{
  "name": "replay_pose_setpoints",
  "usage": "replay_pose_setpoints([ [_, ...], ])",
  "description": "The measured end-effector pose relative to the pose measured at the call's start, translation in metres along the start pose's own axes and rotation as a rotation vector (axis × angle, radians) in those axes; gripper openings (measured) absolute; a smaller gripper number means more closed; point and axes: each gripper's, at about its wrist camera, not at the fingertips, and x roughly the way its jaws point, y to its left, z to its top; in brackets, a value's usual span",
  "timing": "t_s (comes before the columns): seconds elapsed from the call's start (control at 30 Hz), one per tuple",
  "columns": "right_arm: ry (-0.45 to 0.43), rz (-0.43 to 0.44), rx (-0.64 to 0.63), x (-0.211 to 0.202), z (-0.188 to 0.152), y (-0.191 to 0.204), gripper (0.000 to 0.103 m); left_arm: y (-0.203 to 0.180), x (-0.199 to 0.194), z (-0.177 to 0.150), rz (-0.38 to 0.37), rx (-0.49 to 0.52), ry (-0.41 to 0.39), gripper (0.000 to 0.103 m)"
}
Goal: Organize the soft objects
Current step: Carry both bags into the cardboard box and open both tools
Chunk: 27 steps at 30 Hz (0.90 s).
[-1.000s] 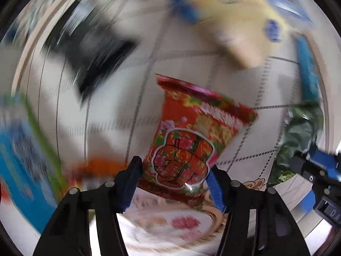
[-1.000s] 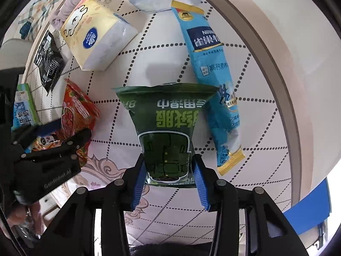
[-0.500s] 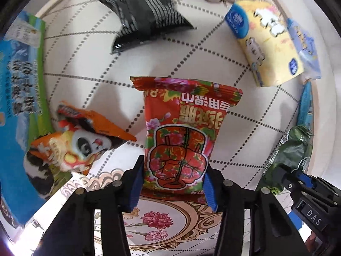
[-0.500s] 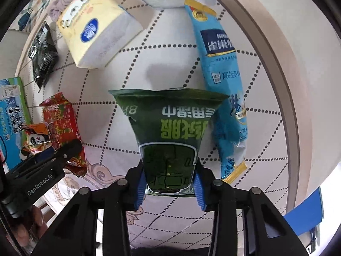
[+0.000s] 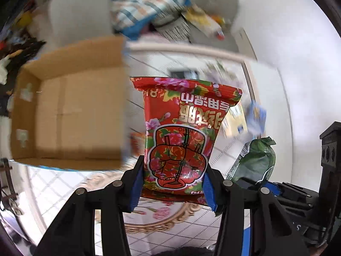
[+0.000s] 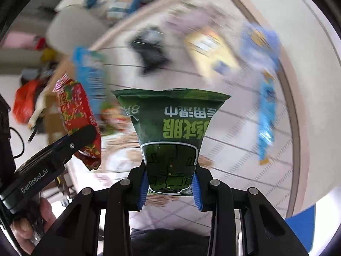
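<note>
A red flowered packet [image 5: 183,132] hangs in the air, my left gripper [image 5: 173,187] shut on its lower end. To its left stands an open cardboard box [image 5: 74,64], its inside bare. A green packet [image 6: 172,123] is pinched at its bottom by my right gripper [image 6: 170,189], which is shut on it, above the patterned table. In the left wrist view the green packet [image 5: 255,160] shows at the lower right. In the right wrist view the red packet [image 6: 76,115] is at the left, held by a hand-held gripper.
Blurred on the round table [image 6: 234,149] lie a yellow tissue pack [image 6: 211,51], a long blue packet [image 6: 266,115], a black packet [image 6: 151,51] and a blue-green pack [image 6: 89,74]. Beyond the table's rim [image 5: 191,51] stands a chair with plaid cloth [image 5: 145,6].
Both grippers have lifted off the table with their packets and swung round. The cardboard box has come into the left wrist view. The table items now sit farther off and blurred.
</note>
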Motion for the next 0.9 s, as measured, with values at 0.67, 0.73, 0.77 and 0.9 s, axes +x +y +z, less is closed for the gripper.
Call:
replay_pose_setpoints([
  [0.67,0.133,-0.154,-0.267,0.152,0.135,0.313,0.036,0.276,0.071,0.094,0.017,-0.204,0.225,0.045],
  [0.73,0.150,-0.177,-0.258,0.173,0.146,0.310,0.036,0.280,0.084,0.098,0.001,-0.205,0.257,0.045],
  [0.77,0.156,-0.185,-0.257,0.181,0.151,0.311,0.036,0.282,0.091,0.101,-0.008,-0.201,0.270,0.045],
  [0.9,0.161,-0.215,-0.255,0.197,0.162,0.312,0.036,0.286,0.108,0.108,-0.029,-0.201,0.300,0.046],
])
